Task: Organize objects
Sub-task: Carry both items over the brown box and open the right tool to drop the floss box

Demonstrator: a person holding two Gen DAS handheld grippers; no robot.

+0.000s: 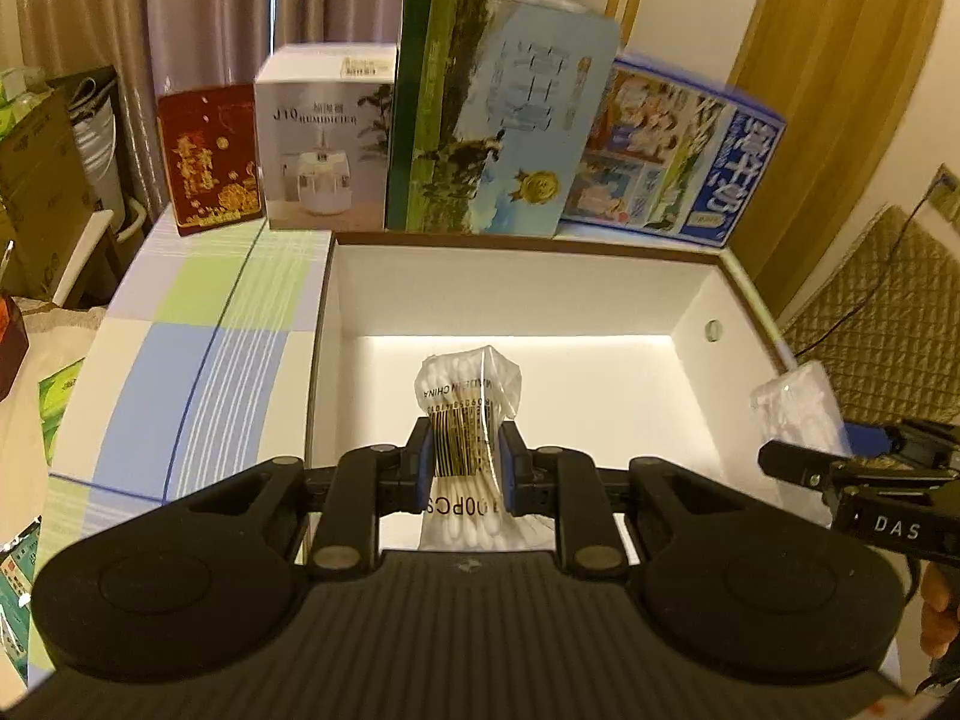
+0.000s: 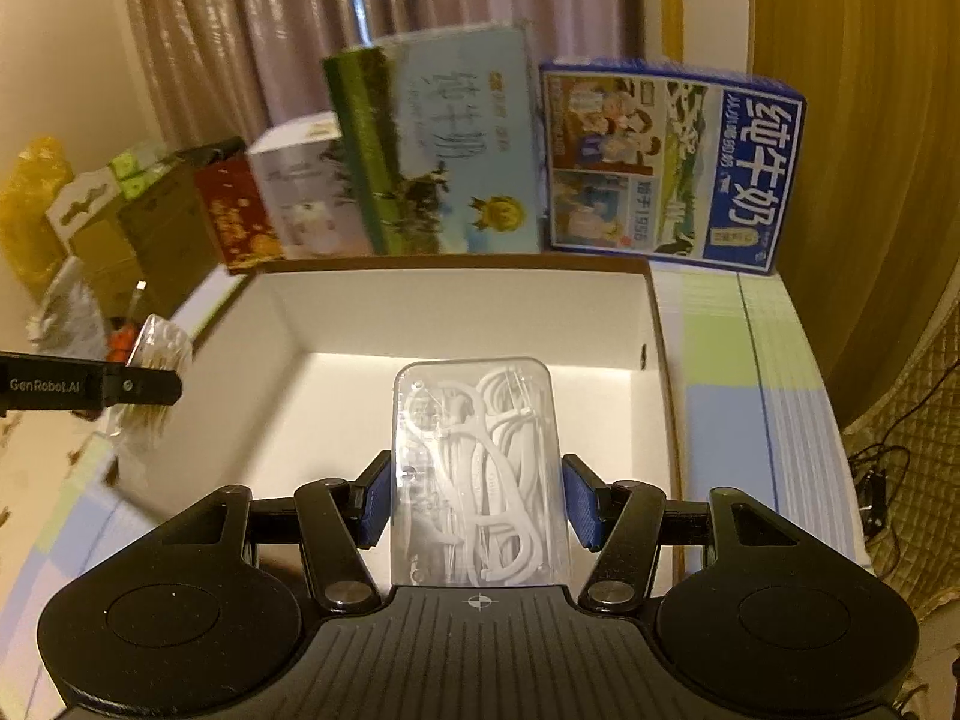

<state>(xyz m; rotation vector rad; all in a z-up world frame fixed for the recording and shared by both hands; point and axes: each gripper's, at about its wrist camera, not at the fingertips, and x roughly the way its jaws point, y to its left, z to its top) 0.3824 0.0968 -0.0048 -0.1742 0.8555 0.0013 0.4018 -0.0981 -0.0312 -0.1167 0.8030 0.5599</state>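
Left gripper [image 1: 465,463], blue pads clamped on a clear bag of cotton swabs [image 1: 468,420], held above the near edge of an open white box [image 1: 516,306]. The bag carries a barcode and the upside-down print "MADE IN CHINA" and "100PCS".

Right gripper [image 2: 477,504], pads closed against the sides of a clear plastic case of white floss picks [image 2: 477,474], also above the near part of the white box [image 2: 456,312]. Its side, seen from the left wrist camera, reads "DAS"; the left gripper's side, seen from the right wrist camera, reads "GenRobot.AI".

The box sits on a checked tablecloth [image 1: 198,360] of blue, green and white.

Far row behind the box, left to right: red carton with gold print [image 1: 210,159]; white carton marked "J10 HUMIDIFIER" [image 1: 327,144]; tall green-and-blue milk carton showing a cow [image 1: 498,114]; blue milk carton [image 1: 675,159] with large Chinese characters.
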